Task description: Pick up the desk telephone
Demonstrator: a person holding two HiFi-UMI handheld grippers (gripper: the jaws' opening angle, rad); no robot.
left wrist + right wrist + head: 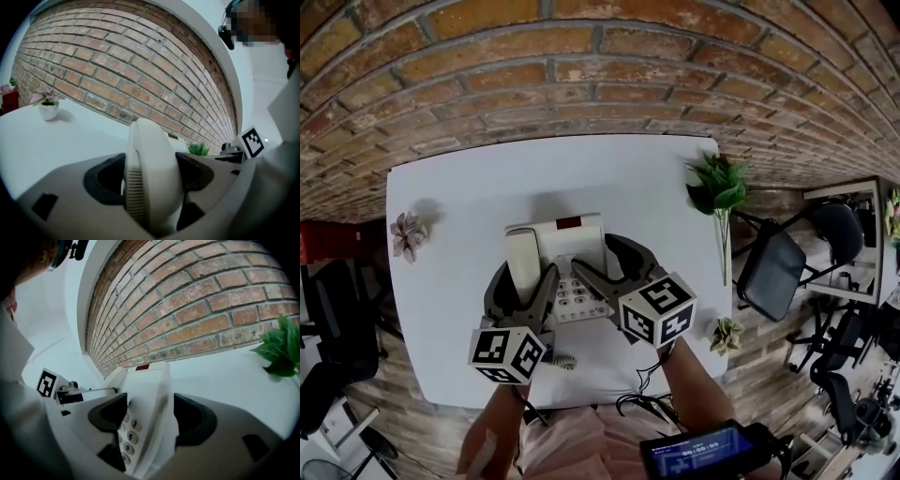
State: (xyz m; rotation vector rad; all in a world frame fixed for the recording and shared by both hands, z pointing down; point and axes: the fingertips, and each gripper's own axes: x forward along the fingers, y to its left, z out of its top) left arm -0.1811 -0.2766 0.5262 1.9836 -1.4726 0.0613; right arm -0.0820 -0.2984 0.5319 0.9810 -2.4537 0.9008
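Gripping the handset (150,159) with the left gripper (150,176), fingers (105,180) pressed on both its sides. Straddling the right edge of the desk telephone (145,380) with the right gripper (150,420), fingers (197,420) apart: 1 over the keypad (129,425), 1 outside the casing, no clear squeeze. Sits near the middle of the white worktop (450,216), handset along its left side. Flanked by 3 plants: pink plant (407,234) left, green plant (717,183) and pale plant (727,333) right. Backed by a brick wall (581,75).
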